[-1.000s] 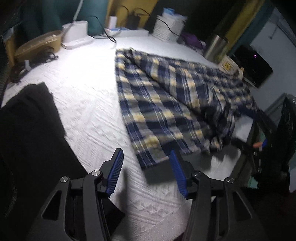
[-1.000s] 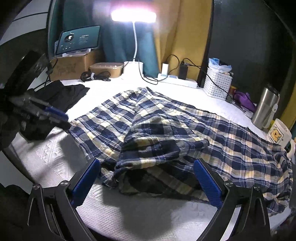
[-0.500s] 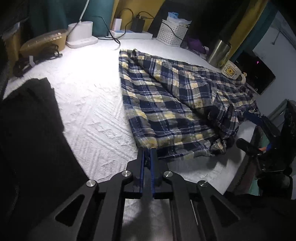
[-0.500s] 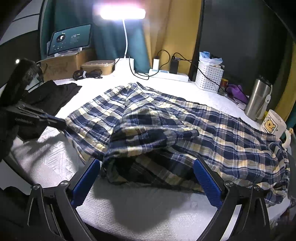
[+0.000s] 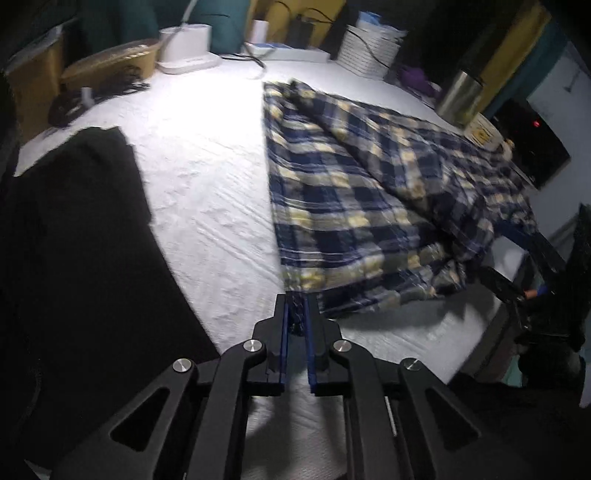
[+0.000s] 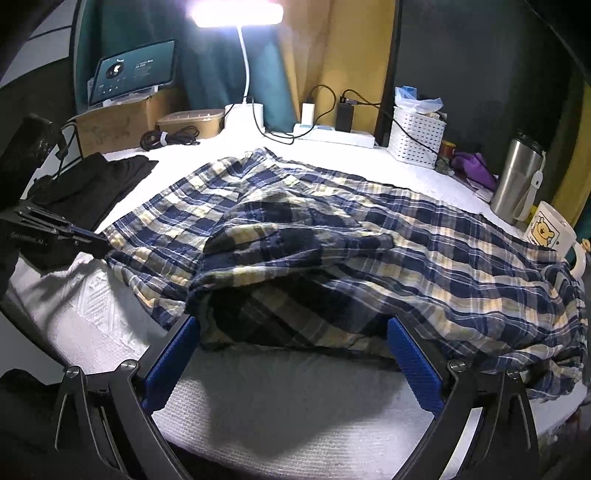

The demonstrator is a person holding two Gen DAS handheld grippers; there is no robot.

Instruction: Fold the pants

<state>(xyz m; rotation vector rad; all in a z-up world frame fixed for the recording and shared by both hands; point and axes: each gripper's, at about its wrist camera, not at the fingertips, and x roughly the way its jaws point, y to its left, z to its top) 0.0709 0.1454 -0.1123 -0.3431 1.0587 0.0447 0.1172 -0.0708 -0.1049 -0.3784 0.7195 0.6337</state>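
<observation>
Your left gripper (image 5: 295,306) pinches the plaid pants (image 5: 354,206) at their corner, your right gripper (image 6: 291,336) spread wide beside them

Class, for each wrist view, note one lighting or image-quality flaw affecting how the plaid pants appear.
Left wrist view: motion blur smears the plaid pants, and glare whitens the bedsheet near the lamp base. Right wrist view: the desk lamp blows out, fisheye bends the bed edge, and the right gripper casts shadow.
</observation>
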